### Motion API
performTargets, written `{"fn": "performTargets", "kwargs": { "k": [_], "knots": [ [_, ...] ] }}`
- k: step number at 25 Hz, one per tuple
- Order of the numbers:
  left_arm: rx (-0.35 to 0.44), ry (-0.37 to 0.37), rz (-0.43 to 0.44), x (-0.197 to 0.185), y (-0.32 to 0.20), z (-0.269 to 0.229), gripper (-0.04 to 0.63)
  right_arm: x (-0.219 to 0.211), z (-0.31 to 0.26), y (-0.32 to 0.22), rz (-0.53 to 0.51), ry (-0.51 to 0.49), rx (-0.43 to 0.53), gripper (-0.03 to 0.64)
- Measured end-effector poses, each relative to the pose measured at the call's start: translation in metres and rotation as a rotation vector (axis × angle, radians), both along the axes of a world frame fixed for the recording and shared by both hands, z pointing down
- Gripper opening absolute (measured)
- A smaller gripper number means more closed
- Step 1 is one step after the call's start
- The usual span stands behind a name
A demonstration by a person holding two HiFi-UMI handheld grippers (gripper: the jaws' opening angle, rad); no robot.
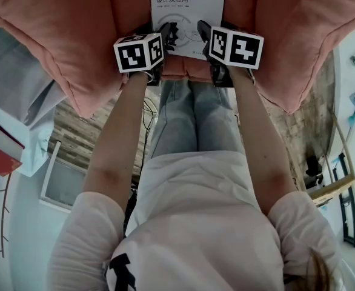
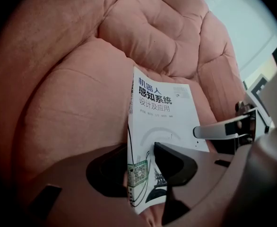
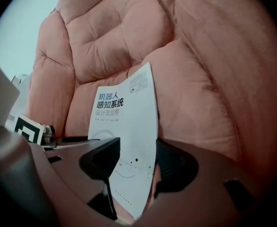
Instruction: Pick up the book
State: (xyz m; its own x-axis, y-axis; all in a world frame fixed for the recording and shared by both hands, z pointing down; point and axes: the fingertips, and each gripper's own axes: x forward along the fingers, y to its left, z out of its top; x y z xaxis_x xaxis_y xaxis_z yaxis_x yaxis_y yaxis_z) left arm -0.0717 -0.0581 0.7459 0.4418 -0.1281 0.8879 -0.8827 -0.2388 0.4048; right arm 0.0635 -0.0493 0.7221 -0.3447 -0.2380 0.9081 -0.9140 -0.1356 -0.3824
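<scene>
A white book (image 1: 188,17) with blue and black print lies on the seat of a pink armchair (image 1: 62,35). My left gripper (image 1: 167,36) stands at the book's near left corner and my right gripper (image 1: 204,34) at its near right corner. In the left gripper view the book's (image 2: 162,122) spine edge runs between the jaws of the left gripper (image 2: 139,167), one finger over the cover. In the right gripper view the book's (image 3: 124,122) other edge sits between the jaws of the right gripper (image 3: 136,162), with a thin gap at the outer pad. Both grippers are open.
Thick pink armrest cushions (image 1: 314,41) rise on both sides of the seat, and the padded backrest (image 2: 148,32) stands behind the book. The person's legs in jeans (image 1: 192,120) are close in front. Wooden floor (image 1: 80,138) and a white unit (image 1: 62,183) lie to the left.
</scene>
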Motion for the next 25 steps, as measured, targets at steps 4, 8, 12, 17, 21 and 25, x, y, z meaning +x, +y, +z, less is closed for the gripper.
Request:
{"fn": "performTargets", "kwargs": {
  "k": [4, 8, 12, 17, 21, 25],
  "knots": [
    [0.008, -0.037, -0.003, -0.001, -0.001, -0.001, 0.179, -0.003, -0.009, 0.001, -0.013, 0.020, 0.015, 0.253],
    [-0.005, -0.080, -0.004, -0.002, -0.001, -0.002, 0.178, -0.007, -0.024, -0.002, -0.009, 0.029, 0.041, 0.235],
    [0.061, -0.076, 0.007, 0.000, -0.001, -0.011, 0.158, -0.004, -0.024, -0.002, 0.045, 0.023, 0.056, 0.198],
    [0.082, 0.015, -0.005, -0.001, 0.000, -0.015, 0.133, 0.009, 0.002, 0.000, 0.064, 0.036, 0.011, 0.173],
    [-0.033, 0.071, -0.018, 0.001, 0.000, -0.008, 0.133, 0.009, 0.017, -0.001, 0.040, 0.047, -0.006, 0.175],
    [-0.088, 0.055, -0.009, 0.004, 0.004, -0.003, 0.133, 0.009, 0.029, 0.000, 0.035, 0.028, -0.048, 0.176]
  ]
}}
